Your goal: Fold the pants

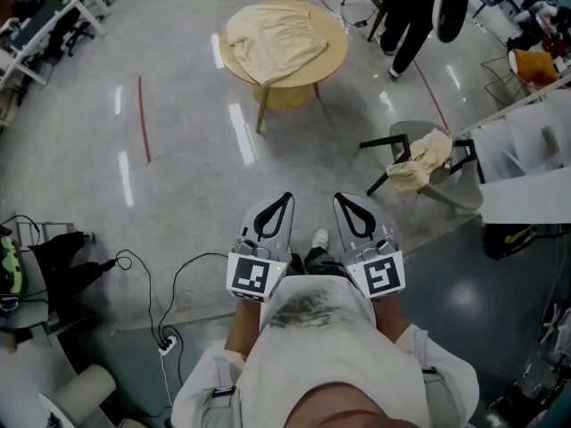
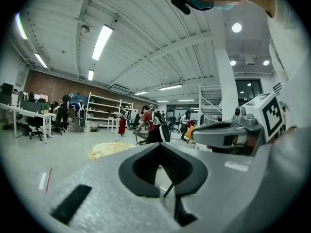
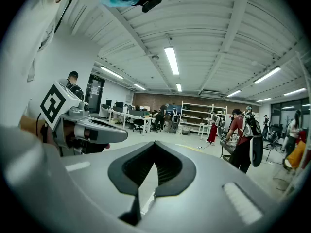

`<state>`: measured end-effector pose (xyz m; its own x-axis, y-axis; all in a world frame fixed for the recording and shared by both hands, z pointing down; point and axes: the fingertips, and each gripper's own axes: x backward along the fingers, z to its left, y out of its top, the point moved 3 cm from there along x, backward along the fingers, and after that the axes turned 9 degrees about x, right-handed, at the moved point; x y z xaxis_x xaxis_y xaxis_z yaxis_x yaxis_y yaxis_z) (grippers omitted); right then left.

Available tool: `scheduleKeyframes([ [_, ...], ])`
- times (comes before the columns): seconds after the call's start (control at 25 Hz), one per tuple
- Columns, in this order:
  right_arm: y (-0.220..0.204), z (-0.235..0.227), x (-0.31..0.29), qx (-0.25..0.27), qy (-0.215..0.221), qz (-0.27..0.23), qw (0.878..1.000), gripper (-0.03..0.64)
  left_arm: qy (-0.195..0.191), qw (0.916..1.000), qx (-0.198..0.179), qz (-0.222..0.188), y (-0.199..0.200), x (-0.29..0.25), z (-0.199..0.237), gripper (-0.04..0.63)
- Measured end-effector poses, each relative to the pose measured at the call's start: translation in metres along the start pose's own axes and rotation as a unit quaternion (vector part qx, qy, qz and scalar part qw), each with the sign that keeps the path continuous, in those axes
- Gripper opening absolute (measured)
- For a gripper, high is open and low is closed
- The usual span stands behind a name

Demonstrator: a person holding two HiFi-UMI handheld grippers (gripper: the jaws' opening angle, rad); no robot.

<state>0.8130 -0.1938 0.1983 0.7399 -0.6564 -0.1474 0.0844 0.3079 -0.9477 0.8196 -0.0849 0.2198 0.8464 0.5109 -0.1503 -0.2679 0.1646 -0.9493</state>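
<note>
1. Head view looked steeply down on a glossy grey floor [image 1: 178, 176] that filled most of the frame, with a thin red tape line [image 1: 143, 119] at the left.
2. A round wooden table [image 1: 336, 52] stood far ahead of the person, near the top of the frame.
3. The beige pants [image 1: 272, 38] lay spread flat on that table and covered much of its top, well apart from both grippers.
4. A dark-framed chair [image 1: 446, 185] stood to the right of the table and nearer the person, with a pale yellow cloth [image 1: 419, 163] heaped on it.
5. A person in dark clothes [image 1: 412, 12] stood just beyond the table at the top edge.
6. The left gripper [image 1: 284, 200] and the right gripper [image 1: 343, 201] were held side by side close to the wearer's chest, roughly level and pointing towards the table.
7. In the left gripper view the jaws met at the tip with nothing between them, and the table showed small in the distance beyond them.
8. In the right gripper view the jaws were likewise pressed together and empty.
9. Each gripper carried a marker cube, the left cube [image 1: 252, 276] and the right cube [image 1: 382, 276] facing the camera.
10. A white power strip [image 1: 166, 347] with black cables lay on the floor at the lower left.
</note>
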Motion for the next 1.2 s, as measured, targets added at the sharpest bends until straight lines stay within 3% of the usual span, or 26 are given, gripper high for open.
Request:
scheduleKeyframes([
  [0.32, -0.021, -0.040, -0.004, -0.006, 0.003, 0.014, 1.000, 0.008, 0.022, 0.9997, -0.005, -0.011, 0.009, -0.033, -0.013, 0.005],
  [0.44, -0.023, -0.064, 0.001, -0.001, -0.001, -0.002, 1.000, 0.008, 0.042, 0.9990, 0.004, -0.013, 0.008, -0.048, -0.024, 0.005],
  [0.76, -0.025, -0.105, 0.014, 0.011, 0.041, -0.061, 0.997, 0.008, 0.084, 0.9959, 0.004, -0.031, 0.009, -0.084, -0.051, 0.005],
  [1.2, -0.040, -0.140, -0.013, 0.025, 0.052, -0.064, 0.996, 0.008, 0.084, 0.9957, -0.012, -0.038, 0.015, -0.132, -0.041, 0.005],
])
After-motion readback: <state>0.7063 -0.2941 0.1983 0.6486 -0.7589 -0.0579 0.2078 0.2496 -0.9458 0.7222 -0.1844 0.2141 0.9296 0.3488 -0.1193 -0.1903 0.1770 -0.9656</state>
